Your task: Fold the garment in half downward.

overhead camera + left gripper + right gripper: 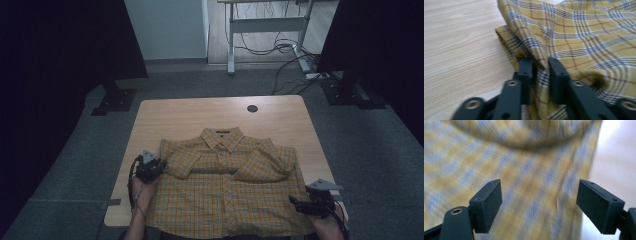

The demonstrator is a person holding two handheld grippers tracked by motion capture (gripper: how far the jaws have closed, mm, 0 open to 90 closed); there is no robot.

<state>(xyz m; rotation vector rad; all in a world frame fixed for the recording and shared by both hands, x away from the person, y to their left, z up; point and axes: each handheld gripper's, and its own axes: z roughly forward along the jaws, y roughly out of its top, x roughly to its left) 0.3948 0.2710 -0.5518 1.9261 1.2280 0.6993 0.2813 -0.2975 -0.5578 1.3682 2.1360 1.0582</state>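
Note:
A yellow plaid shirt (225, 195) lies face up on the wooden table (175, 115), collar at the far side and both short sleeves folded in over the chest. My left gripper (159, 165) is at the shirt's left edge beside the folded sleeve. In the left gripper view its jaws (540, 62) stand a narrow gap apart, with a ridge of the shirt (586, 37) lying loosely between them. My right gripper (296, 202) is at the shirt's lower right edge. Its jaws (539, 192) are wide open over the blurred fabric (511, 157), with nothing between the pads.
A round cable hole (252, 108) sits near the table's far edge. Bare wood (461, 50) lies left of the shirt and a strip of table (616, 157) lies beside its right edge. Black stands (115, 100) and a desk frame with cables (265, 30) are beyond the table.

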